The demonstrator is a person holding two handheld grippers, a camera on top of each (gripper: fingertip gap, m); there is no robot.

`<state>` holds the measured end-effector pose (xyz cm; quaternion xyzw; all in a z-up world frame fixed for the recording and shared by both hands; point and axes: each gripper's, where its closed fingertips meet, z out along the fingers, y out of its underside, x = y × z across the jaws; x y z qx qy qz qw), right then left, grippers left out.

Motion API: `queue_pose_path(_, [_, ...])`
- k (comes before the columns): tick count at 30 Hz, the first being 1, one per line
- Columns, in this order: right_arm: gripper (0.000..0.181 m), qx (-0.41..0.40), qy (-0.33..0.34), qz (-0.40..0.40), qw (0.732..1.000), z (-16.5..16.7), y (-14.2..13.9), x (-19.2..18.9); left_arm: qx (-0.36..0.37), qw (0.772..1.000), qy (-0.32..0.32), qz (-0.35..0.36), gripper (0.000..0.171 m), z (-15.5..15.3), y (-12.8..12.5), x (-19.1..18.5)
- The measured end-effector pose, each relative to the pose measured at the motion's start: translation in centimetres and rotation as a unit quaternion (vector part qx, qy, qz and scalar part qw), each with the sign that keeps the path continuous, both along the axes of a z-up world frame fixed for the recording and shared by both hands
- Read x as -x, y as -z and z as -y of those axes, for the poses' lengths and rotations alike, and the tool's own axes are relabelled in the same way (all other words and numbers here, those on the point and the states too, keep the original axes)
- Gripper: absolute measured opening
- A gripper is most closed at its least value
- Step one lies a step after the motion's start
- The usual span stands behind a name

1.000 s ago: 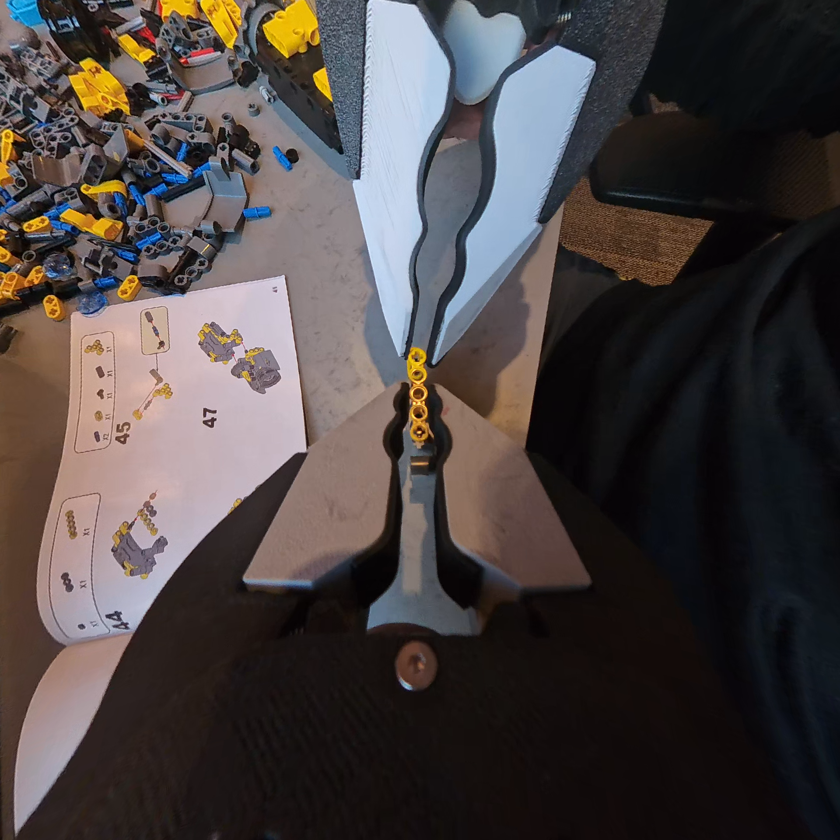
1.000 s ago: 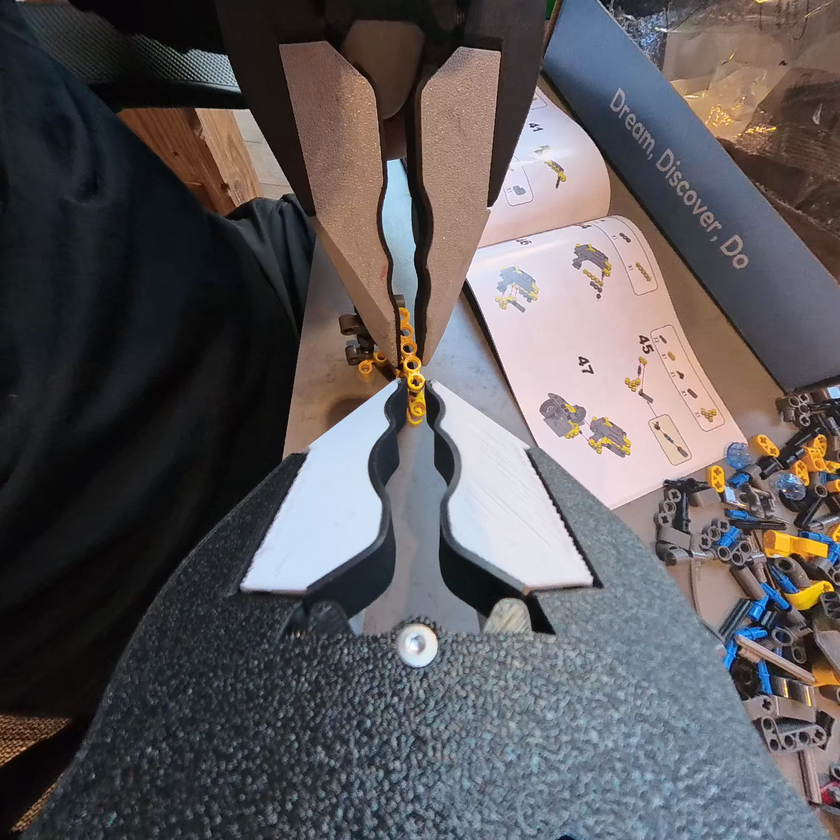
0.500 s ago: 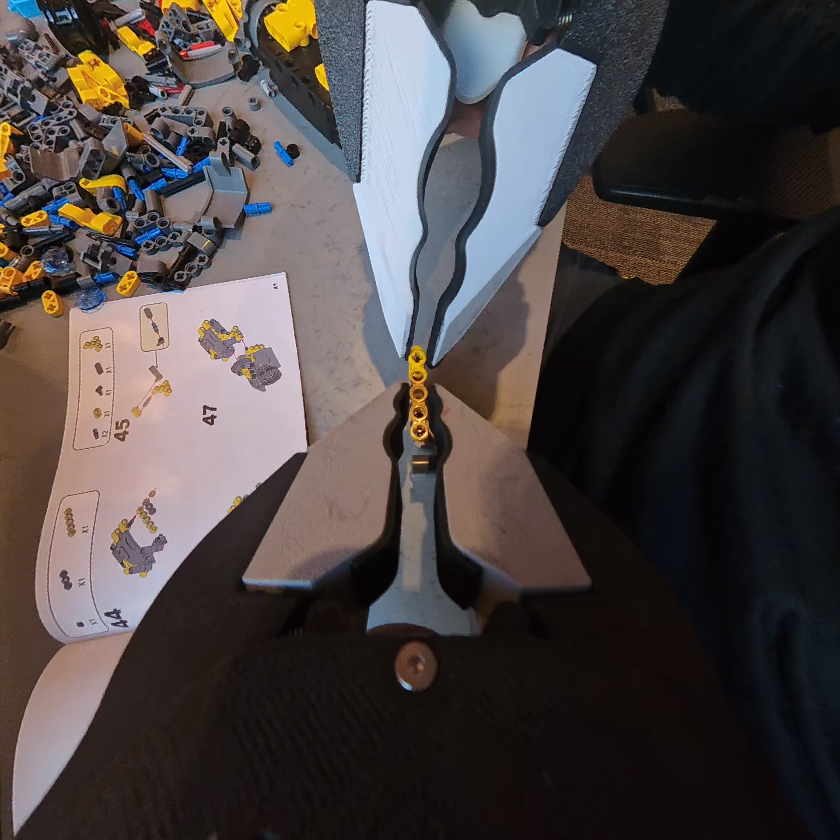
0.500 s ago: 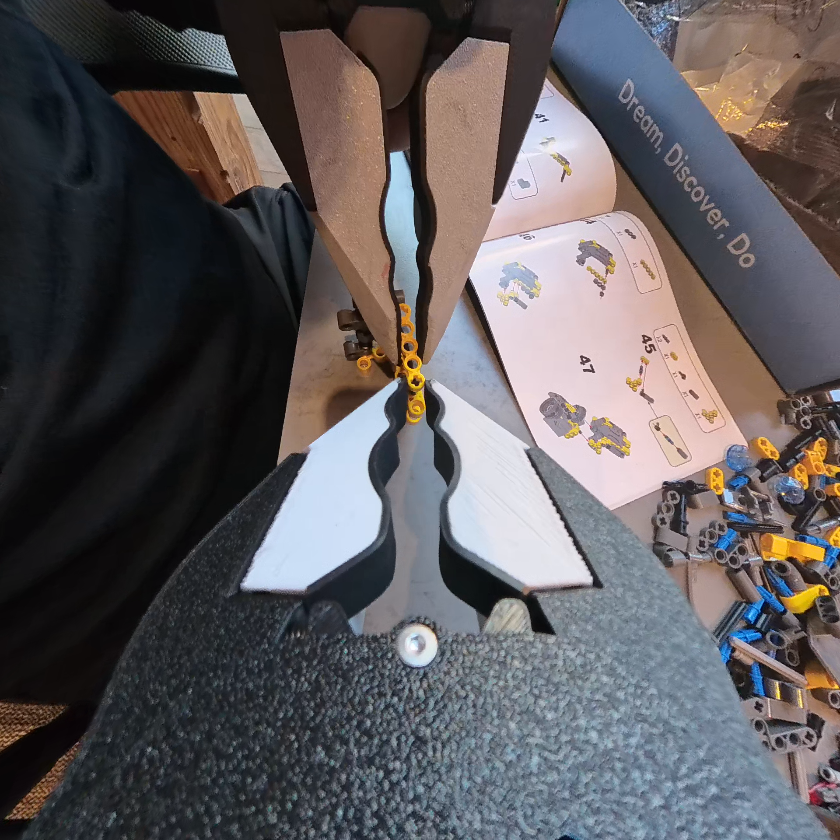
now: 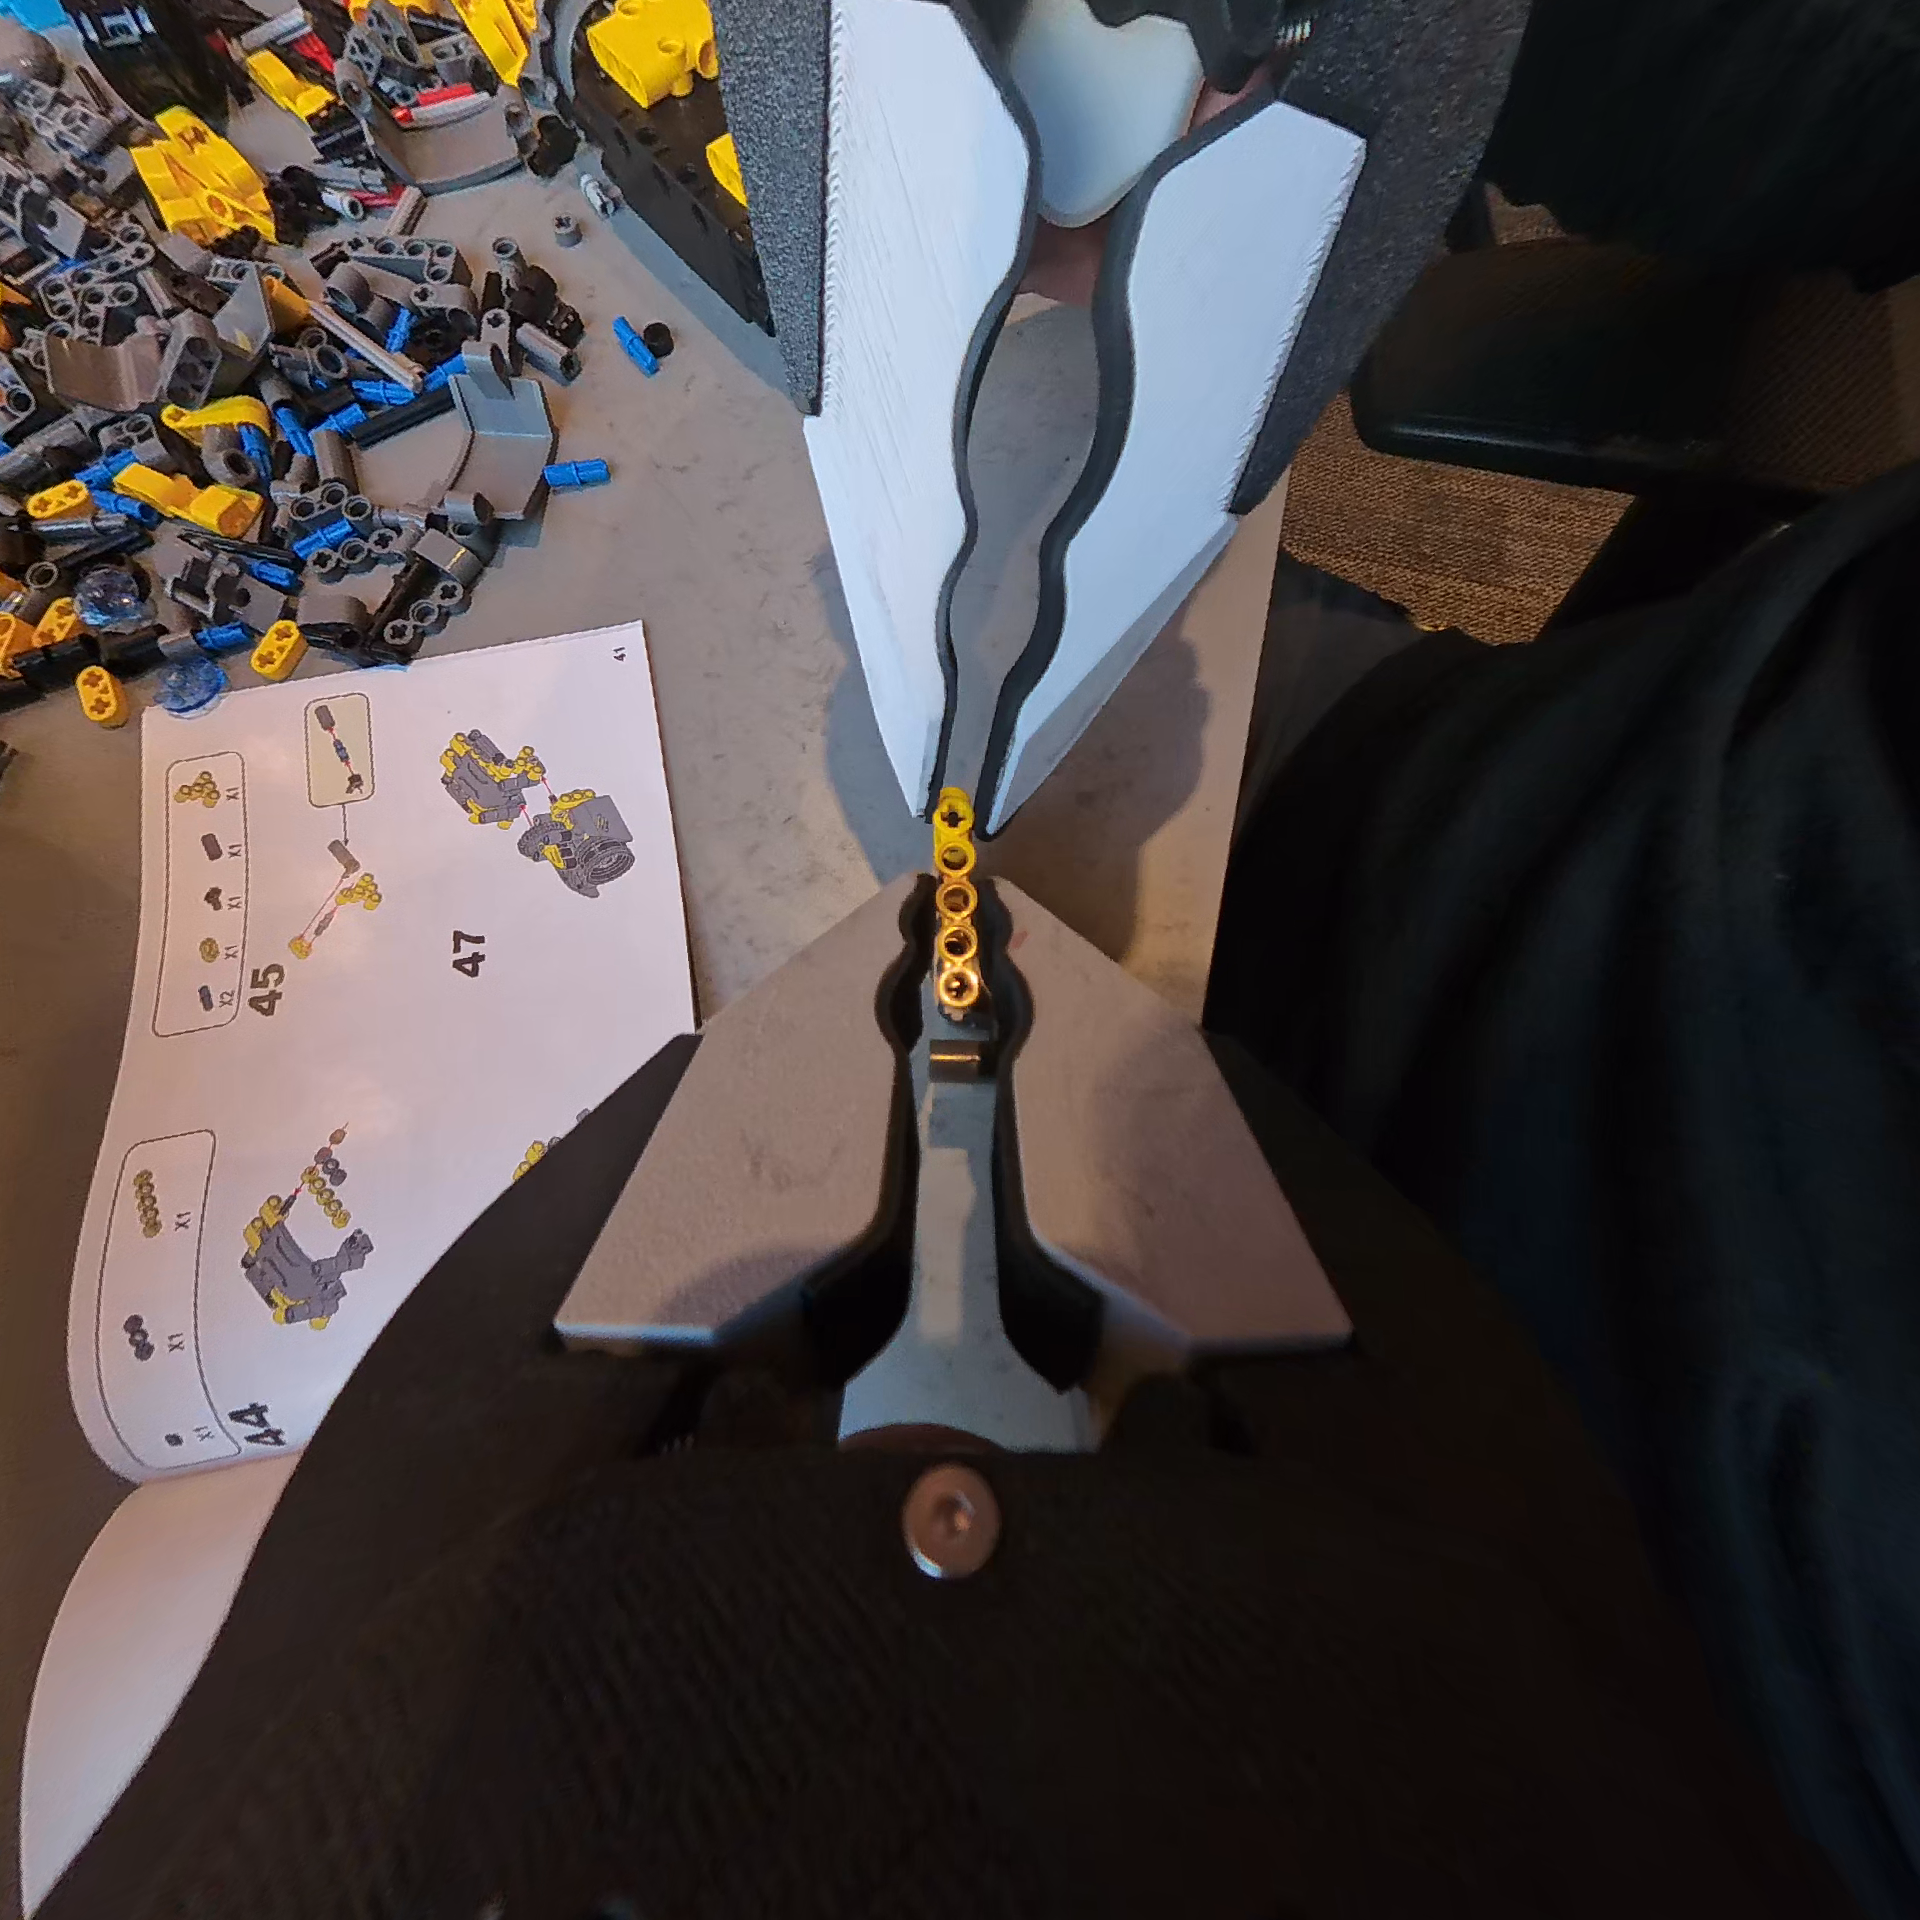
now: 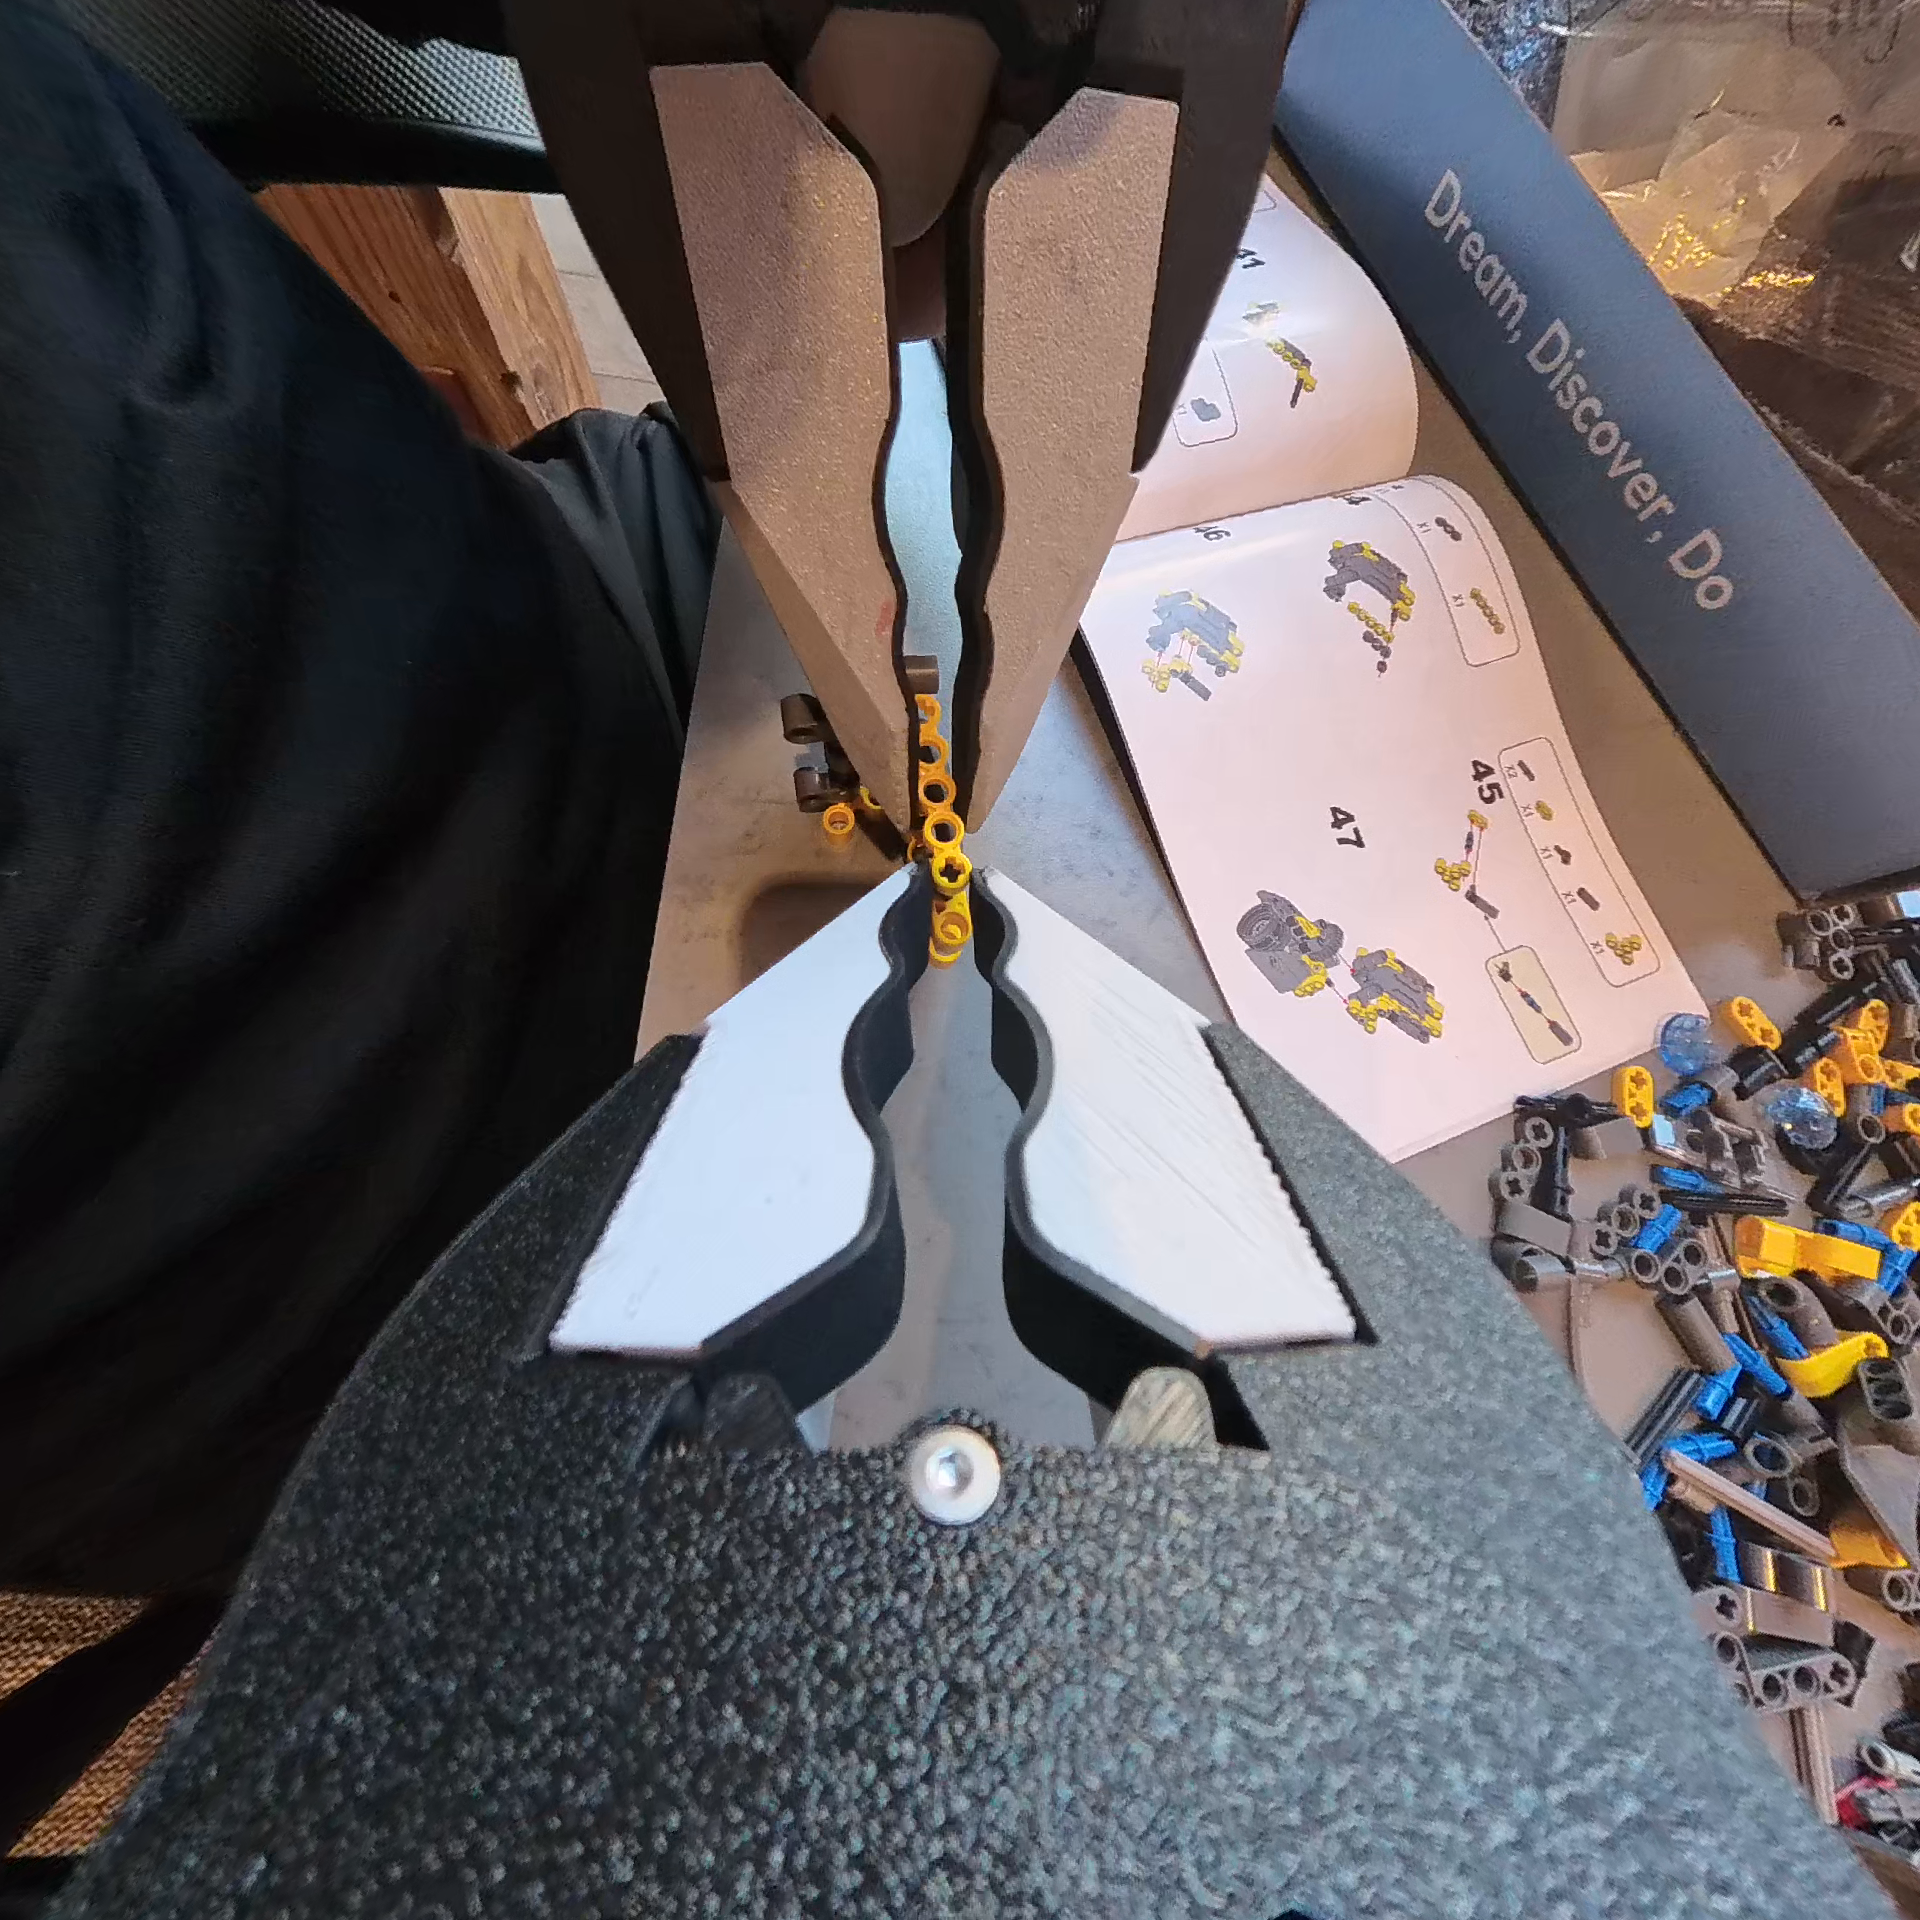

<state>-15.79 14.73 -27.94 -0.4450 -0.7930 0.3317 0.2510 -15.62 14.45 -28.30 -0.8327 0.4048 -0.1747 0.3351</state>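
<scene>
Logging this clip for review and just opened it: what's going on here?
A person holds two claws tip to tip over a grey table. The left claw is shut on a yellow holed beam; the right claw is shut on another small yellow piece meeting the beam's far end. An open instruction booklet and a pile of loose building parts lie beside them.

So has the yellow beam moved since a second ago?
No, not visibly: in the right wrist view the yellow beam keeps the same place beside the left edge of the booklet.
</scene>
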Motion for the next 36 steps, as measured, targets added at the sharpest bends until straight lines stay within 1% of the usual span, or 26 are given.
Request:
queue_pose_path(12, [0.006,-0.032,-0.008,0.012,0.999,0.0,0.3,0.0,0.007,1.000,0.006,-0.009,0.004,-0.1,0.2,0.0])
queue_pose_path(18, [0.003,-0.053,-0.017,0.022,0.998,0.0,0.9,0.0,0.019,1.000,0.004,0.009,0.004,0.1,0.2,0.0])
queue_pose_path(19, [0.002,-0.058,-0.026,0.040,0.997,0.4,1.6,-0.2,0.020,1.000,0.006,0.016,0.004,0.1,0.1,-0.2])
queue_pose_path(20, [0.001,-0.083,-0.039,0.085,0.992,0.6,3.6,-0.7,0.024,0.999,0.012,0.032,0.000,0.3,-0.1,-0.8])
queue_pose_path(21, [0.000,-0.093,-0.056,0.076,0.991,1.5,4.2,-0.4,0.024,0.999,0.013,0.034,0.000,0.2,-0.1,-1.1])
queue_pose_path(22, [0.000,-0.101,-0.055,0.065,0.991,1.7,4.2,-0.2,0.019,1.000,0.008,0.007,0.000,0.0,0.4,-0.7])
queue_pose_path(23, [0.000,-0.112,-0.031,0.068,0.991,0.8,4.3,0.0,0.006,1.000,0.003,-0.018,0.000,-0.3,0.8,-0.2])
queue_pose_path(24, [0.000,-0.082,-0.016,0.055,0.995,0.7,3.7,0.4,0.002,1.000,0.005,-0.018,0.000,-0.2,0.8,-0.2])
queue_pose_path(25, [0.000,-0.033,-0.016,0.047,0.998,1.2,2.9,0.4,0.008,1.000,0.007,0.001,0.000,0.0,0.6,-0.3])
queue_pose_path(26, [0.000,-0.008,-0.013,0.042,0.999,1.2,2.2,0.4,0.012,1.000,0.004,0.013,0.000,0.2,0.5,-0.1])
queue_pose_path(28, [0.000,-0.022,0.016,0.016,1.000,-0.3,1.2,0.7,0.008,1.000,-0.021,0.013,0.000,-0.2,0.5,1.2])
queue_pose_path(30, [0.000,-0.019,0.037,0.012,0.999,-1.3,0.9,0.8,-0.002,0.999,-0.041,0.029,0.000,-0.6,-0.2,2.3])
queue_pose_path(33, [0.000,-0.002,0.052,0.003,0.999,-1.4,0.9,1.1,-0.014,0.996,-0.067,0.048,0.000,-0.8,-1.3,3.9])
queue_pose_path(35, [0.002,0.000,0.051,0.006,0.999,-1.1,1.5,1.2,-0.015,0.996,-0.077,0.045,0.000,-0.5,-1.4,4.7])
queue_pose_path(36, [0.003,0.001,0.051,0.010,0.999,-1.0,1.9,1.2,-0.012,0.996,-0.081,0.038,0.004,-0.3,-1.3,5.1])
